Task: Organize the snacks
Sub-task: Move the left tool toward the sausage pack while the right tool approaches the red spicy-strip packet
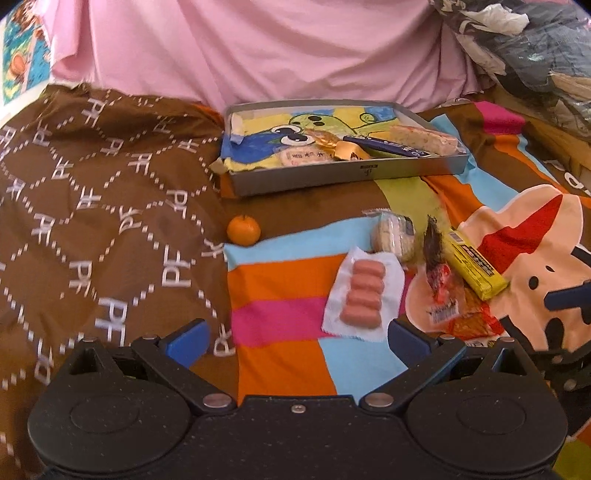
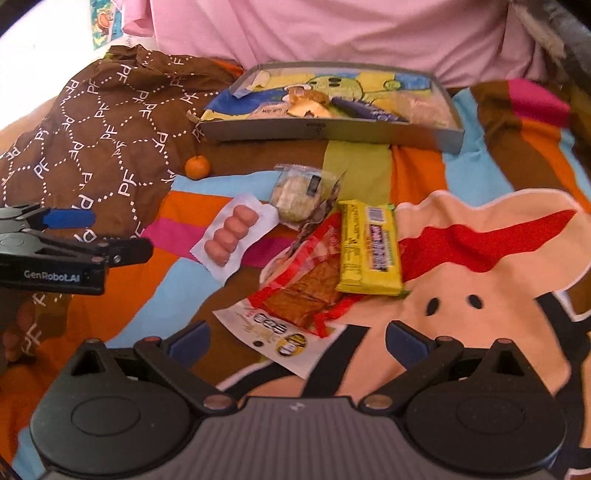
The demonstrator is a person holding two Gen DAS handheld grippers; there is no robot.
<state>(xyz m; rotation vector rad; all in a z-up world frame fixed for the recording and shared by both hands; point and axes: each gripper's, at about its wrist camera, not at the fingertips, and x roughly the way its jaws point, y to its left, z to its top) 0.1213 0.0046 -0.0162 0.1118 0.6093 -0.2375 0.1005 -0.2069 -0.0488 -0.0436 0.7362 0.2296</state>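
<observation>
A grey tray [image 1: 343,176] [image 2: 332,133] at the back holds several wrapped snacks. Loose on the colourful blanket in front of it lie a pack of small sausages [image 1: 364,295] [image 2: 232,230], a round cake in clear wrap [image 1: 391,236] [image 2: 299,195], a yellow bar [image 1: 474,264] [image 2: 371,247], a red packet of brown slabs [image 1: 448,295] [image 2: 306,291] and a mandarin [image 1: 243,229] [image 2: 197,167]. My left gripper [image 1: 295,338] [image 2: 110,236] is open, just short of the sausage pack. My right gripper [image 2: 295,341] is open over the red packet's near end.
A brown patterned cloth [image 1: 92,206] [image 2: 99,122] is bunched up on the left. Pink fabric [image 1: 258,48] [image 2: 332,33] rises behind the tray. A heap of dark clothes and bags [image 1: 524,48] sits at the back right.
</observation>
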